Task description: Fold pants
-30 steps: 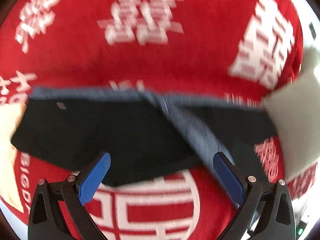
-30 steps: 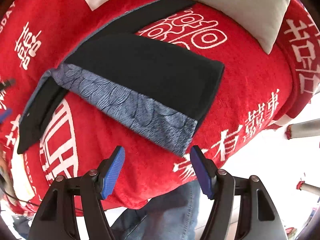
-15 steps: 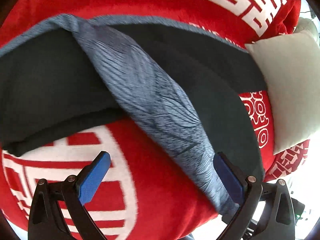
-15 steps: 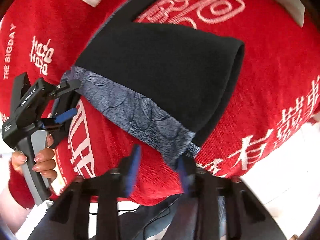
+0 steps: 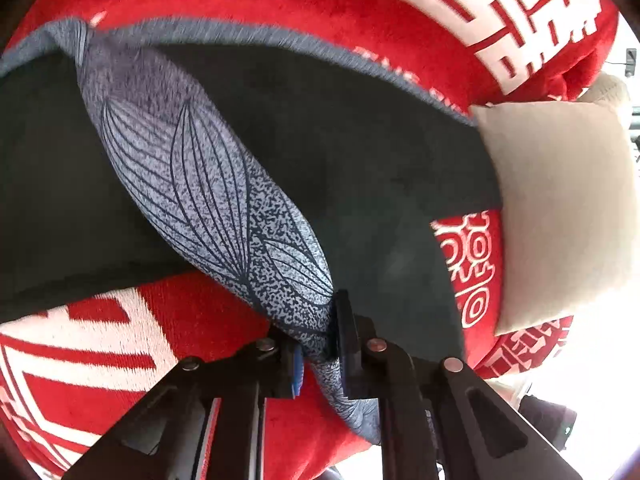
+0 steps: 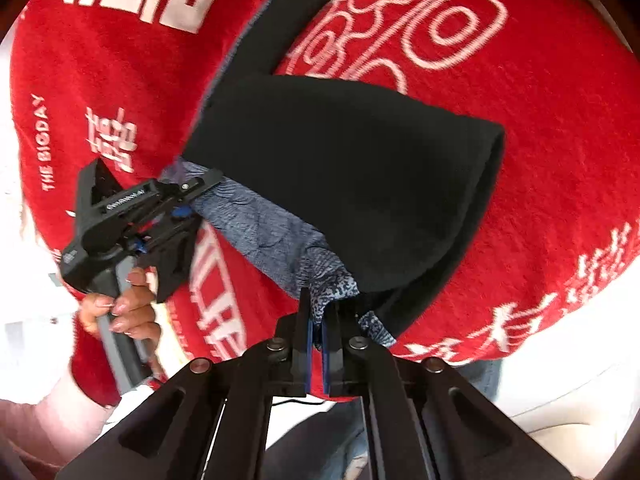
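Now: both grippers clamped on waistband.
Left gripper [image 5: 318, 354] and right gripper [image 6: 316, 340] pinch the blue-grey leaf-print waistband [image 5: 208, 196] of black fleece pants [image 6: 360, 184] on a red patterned blanket [image 6: 540, 160], frame bottom centre.

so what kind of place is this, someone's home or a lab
Most likely a home, probably a bedroom or living room: a red blanket with white printed characters covers a soft surface, a beige cushion lies on it, and the pants being folded are spread there.
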Demonstrator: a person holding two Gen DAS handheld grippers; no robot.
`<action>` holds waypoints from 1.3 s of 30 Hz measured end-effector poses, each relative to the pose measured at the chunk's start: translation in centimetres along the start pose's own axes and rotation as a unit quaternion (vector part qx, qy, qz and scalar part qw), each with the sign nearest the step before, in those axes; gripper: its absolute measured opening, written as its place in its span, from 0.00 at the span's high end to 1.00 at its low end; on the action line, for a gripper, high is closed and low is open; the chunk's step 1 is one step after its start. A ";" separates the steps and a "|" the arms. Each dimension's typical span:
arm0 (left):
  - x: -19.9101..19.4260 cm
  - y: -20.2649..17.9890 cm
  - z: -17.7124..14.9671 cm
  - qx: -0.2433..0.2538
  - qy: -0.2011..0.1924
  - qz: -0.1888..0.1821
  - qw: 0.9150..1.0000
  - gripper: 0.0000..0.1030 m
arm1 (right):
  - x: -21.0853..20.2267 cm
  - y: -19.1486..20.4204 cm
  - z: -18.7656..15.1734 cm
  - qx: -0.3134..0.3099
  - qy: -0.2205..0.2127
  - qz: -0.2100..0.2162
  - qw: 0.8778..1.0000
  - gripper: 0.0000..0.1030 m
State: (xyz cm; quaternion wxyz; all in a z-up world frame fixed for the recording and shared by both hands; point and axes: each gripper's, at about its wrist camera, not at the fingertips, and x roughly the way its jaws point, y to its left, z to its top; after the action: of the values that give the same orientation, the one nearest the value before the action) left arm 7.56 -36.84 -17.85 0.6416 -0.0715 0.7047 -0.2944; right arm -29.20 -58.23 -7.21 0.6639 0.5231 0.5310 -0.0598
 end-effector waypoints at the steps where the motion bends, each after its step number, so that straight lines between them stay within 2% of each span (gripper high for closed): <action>1: -0.4 -0.5 0.1 0.005 -0.005 -0.002 1.000 0.86 | -0.4 0.1 0.3 0.001 0.000 0.011 1.000 0.97; 4: -1.7 -1.3 0.8 0.003 -0.012 -0.014 1.000 0.86 | -1.5 1.1 1.6 -0.002 -0.004 0.036 0.999 0.97; 9: -3.5 -2.9 4.1 -0.004 -0.031 -0.026 0.999 0.86 | -4.5 4.7 7.4 -0.045 -0.027 0.046 0.998 0.97; 13: -3.4 -3.9 7.2 -0.005 -0.040 -0.027 0.999 0.86 | -6.7 7.6 13.6 -0.106 -0.049 0.019 0.993 0.97; 18: -1.6 -4.8 10.4 0.002 -0.045 -0.016 0.999 0.84 | -7.1 9.6 22.5 -0.167 -0.069 -0.054 0.982 0.97; 19: -1.1 -5.1 10.9 0.008 -0.042 -0.007 0.999 0.79 | -6.6 9.8 24.2 -0.177 -0.067 -0.070 0.979 0.97; 21: -0.5 -5.6 11.7 0.020 -0.047 0.049 0.997 0.36 | -4.5 10.0 27.2 -0.203 -0.062 -0.115 0.971 0.97; 23: -1.2 -5.6 11.7 0.025 -0.070 0.071 0.995 0.33 | -2.5 10.0 29.0 -0.226 -0.051 -0.162 0.959 0.97; 25: -2.0 -5.5 11.4 0.030 -0.074 0.080 0.994 0.33 | -0.7 9.4 30.2 -0.231 -0.042 -0.194 0.952 0.96; 28: -2.9 -4.9 10.6 0.043 -0.075 0.120 0.989 0.29 | 0.0 8.9 31.8 -0.227 -0.047 -0.217 0.948 0.88; 30: -3.1 -4.4 10.1 0.055 -0.071 0.148 0.985 0.29 | -0.7 8.7 32.3 -0.217 -0.051 -0.205 0.953 0.65; 31: -2.9 -4.0 9.9 0.061 -0.070 0.169 0.981 0.29 | -1.2 8.8 32.3 -0.214 -0.053 -0.197 0.955 0.58; 33: -2.4 -3.1 9.6 0.065 -0.061 0.204 0.975 0.29 | -2.5 9.3 31.7 -0.218 -0.068 -0.200 0.953 0.35; 37: -0.9 -1.9 9.5 0.055 -0.053 0.233 0.969 0.29 | -5.0 10.4 29.0 -0.243 -0.109 -0.220 0.938 0.35; 39: -0.3 -1.6 9.6 0.055 -0.053 0.236 0.969 0.29 | -5.0 10.6 28.3 -0.257 -0.109 -0.235 0.931 0.62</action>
State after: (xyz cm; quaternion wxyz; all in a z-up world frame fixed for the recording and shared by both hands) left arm 16.29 -41.12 -16.77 0.7324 0.1170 0.6492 -0.1684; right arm -6.43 -77.37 0.16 0.7962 0.1853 0.5606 -0.1321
